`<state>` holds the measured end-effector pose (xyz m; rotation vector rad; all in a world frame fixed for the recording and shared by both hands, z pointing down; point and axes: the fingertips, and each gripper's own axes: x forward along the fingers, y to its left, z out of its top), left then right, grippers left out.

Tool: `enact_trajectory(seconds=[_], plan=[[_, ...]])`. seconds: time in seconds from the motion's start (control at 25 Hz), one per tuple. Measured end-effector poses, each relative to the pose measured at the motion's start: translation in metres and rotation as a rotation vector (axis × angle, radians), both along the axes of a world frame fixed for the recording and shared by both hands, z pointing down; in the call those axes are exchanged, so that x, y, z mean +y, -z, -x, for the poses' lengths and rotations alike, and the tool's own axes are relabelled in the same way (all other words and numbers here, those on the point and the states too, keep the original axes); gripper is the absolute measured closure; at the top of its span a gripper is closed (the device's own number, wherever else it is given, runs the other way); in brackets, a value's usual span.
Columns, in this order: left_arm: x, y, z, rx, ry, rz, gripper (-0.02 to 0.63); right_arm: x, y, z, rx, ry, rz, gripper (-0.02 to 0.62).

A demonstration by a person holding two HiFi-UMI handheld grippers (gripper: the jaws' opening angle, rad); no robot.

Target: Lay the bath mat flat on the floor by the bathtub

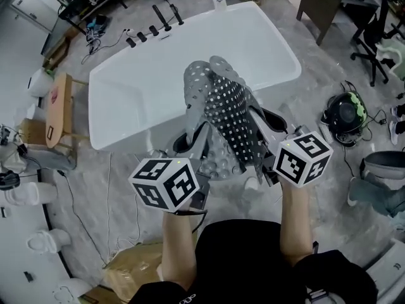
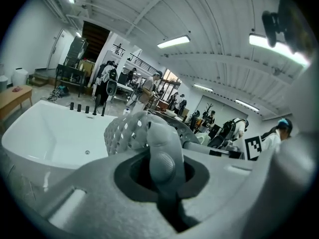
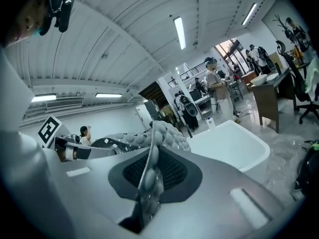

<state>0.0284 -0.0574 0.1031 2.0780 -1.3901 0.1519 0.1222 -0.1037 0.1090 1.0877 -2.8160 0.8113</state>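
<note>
Left tool [image 2: 162,166] and right tool [image 3: 148,176] each pinch an edge of the bath mat [image 1: 228,109], holding it off the floor [image 1: 316,106] beside the bathtub [image 1: 152,75] for spreading

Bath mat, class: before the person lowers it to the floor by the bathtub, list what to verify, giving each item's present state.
1. Grip of left gripper on bath mat: ok.
2. Grip of right gripper on bath mat: ok.
3. Mat spread out between the grippers: not ok, bunched and folded.
4. Mat down on the floor: not ok, held up.
5. Floor strip by the bathtub free: cannot tell, mat and grippers hide it.
</note>
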Motion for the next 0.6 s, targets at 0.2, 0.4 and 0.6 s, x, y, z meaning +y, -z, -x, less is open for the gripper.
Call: enact_trajectory(seconds=[0.2, 0.4, 0.6], plan=[[0.000, -0.034, 0.021, 0.022, -0.011, 0.091, 0.580, 0.002, -0.033, 0.025, 0.018, -0.003, 0.073, 0.572], [-0.001, -0.065, 0.043, 0.016, -0.015, 0.163, 0.580, 0.000, -0.063, 0.039, 0.029, -0.017, 0.132, 0.572], [0.003, -0.102, 0.066, 0.020, -0.012, 0.236, 0.580, 0.003, -0.097, 0.053, 0.060, -0.034, 0.196, 0.572]])
